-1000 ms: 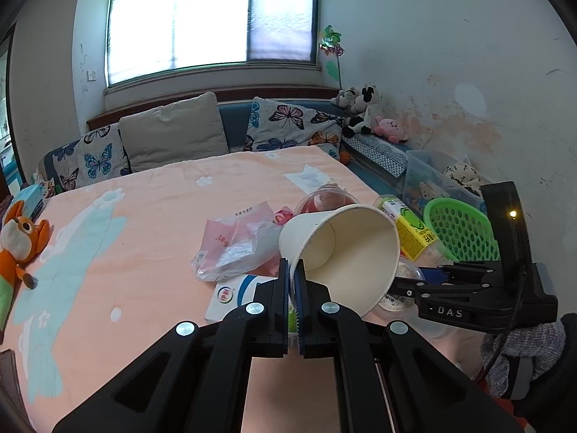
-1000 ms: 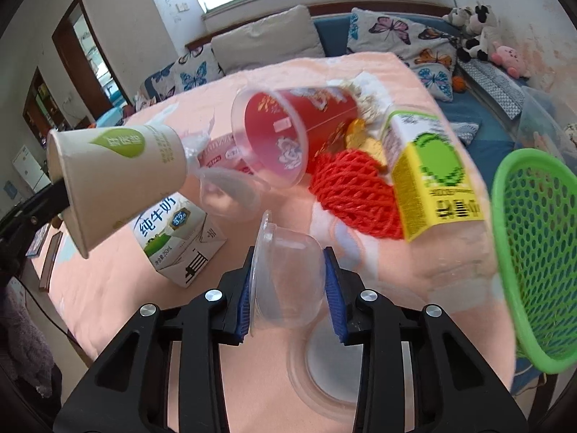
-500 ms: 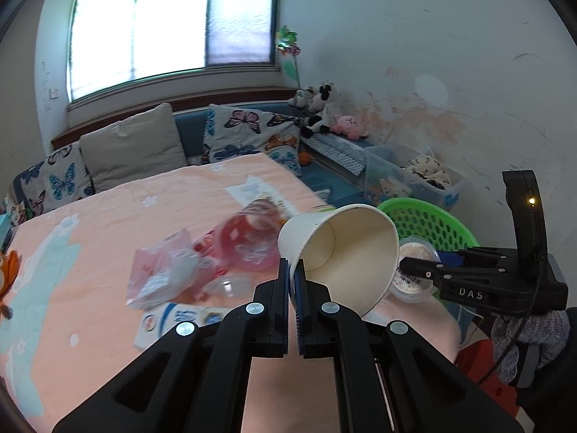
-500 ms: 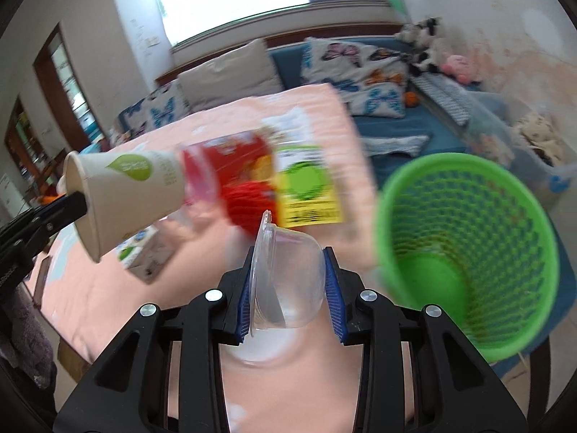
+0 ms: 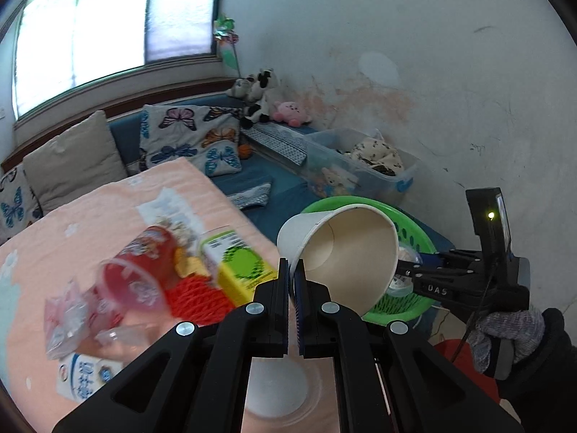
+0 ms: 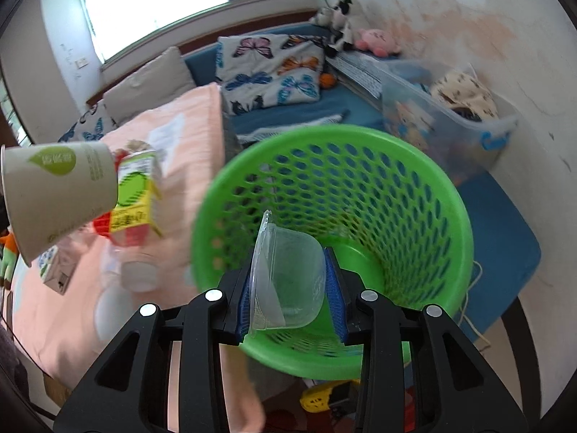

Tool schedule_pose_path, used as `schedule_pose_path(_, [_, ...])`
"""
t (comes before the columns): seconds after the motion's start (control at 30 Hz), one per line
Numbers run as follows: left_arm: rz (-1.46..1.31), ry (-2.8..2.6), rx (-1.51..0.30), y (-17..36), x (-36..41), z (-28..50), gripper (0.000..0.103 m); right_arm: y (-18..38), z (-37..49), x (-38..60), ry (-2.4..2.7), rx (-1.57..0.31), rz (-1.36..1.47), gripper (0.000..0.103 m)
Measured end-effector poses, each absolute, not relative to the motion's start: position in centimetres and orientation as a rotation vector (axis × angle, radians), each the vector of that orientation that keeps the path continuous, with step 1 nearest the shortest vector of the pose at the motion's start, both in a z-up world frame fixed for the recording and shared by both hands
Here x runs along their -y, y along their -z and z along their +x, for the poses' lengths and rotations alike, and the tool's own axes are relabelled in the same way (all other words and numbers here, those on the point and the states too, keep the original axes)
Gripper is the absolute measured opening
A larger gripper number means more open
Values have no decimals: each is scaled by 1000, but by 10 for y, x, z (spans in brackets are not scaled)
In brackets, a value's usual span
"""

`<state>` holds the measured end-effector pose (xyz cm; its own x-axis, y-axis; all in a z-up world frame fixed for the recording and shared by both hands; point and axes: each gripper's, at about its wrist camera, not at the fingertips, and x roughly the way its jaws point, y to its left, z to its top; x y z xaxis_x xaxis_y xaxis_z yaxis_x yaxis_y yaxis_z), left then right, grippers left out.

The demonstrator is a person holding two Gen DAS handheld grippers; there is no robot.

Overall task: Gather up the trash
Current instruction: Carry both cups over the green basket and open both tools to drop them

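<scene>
My left gripper (image 5: 291, 278) is shut on the rim of a white paper cup (image 5: 346, 256), held tilted above the table's right edge; the cup also shows in the right wrist view (image 6: 57, 191). My right gripper (image 6: 290, 281) is shut on a clear plastic cup (image 6: 288, 281) and holds it over the open mouth of the green mesh basket (image 6: 360, 180). The basket (image 5: 414, 231) stands on the floor beside the table. The right gripper (image 5: 407, 270) shows past the paper cup in the left wrist view.
On the pink-clothed table (image 5: 108, 209) lie a red clear cup (image 5: 140, 274), red foam netting (image 5: 194, 296), a yellow-green carton (image 5: 241, 267), a milk carton (image 5: 86, 379), a plastic wrapper (image 5: 68, 321) and a clear lid (image 5: 277, 386). A clear storage bin (image 5: 360, 173) stands behind the basket.
Both grippers have swung right from over the table to the basket. The right gripper with the clear cup is now over the basket's mouth; the paper cup is near its rim.
</scene>
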<state>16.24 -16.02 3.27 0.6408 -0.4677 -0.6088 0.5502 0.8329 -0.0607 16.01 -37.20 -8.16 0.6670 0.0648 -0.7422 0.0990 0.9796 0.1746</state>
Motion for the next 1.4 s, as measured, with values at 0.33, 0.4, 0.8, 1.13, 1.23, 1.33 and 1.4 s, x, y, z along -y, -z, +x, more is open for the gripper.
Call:
schedule_pose_path(0.33, [178,647,-729,-13,220,187,3,97,150,395,55,-851,250,50])
schedule_pose_path(0.4, [194,655,-744,-7,232,191,3,96,146,398,56,-846,256,53])
schedule_pose_path(0.8, [235,667,-851,32,265,210,4,85,122,404,83,-807,255,69])
schedule_pose_path(1.13, [205,683,-870,39,259,207,24,80,110,405,91,-795,268,69])
schedule_pose_path(1.23, [187,669,-857,33,248,203,30,77,108,398,81,-788,262,69])
schedule_pose_path(1.33, [176,632,-835,26,233,198,41,74,107,390,63,-780,254,71])
schedule_pose_path(1.4, [159,606,-818,20,218,192,45,70,106,381,51,-773,243,74])
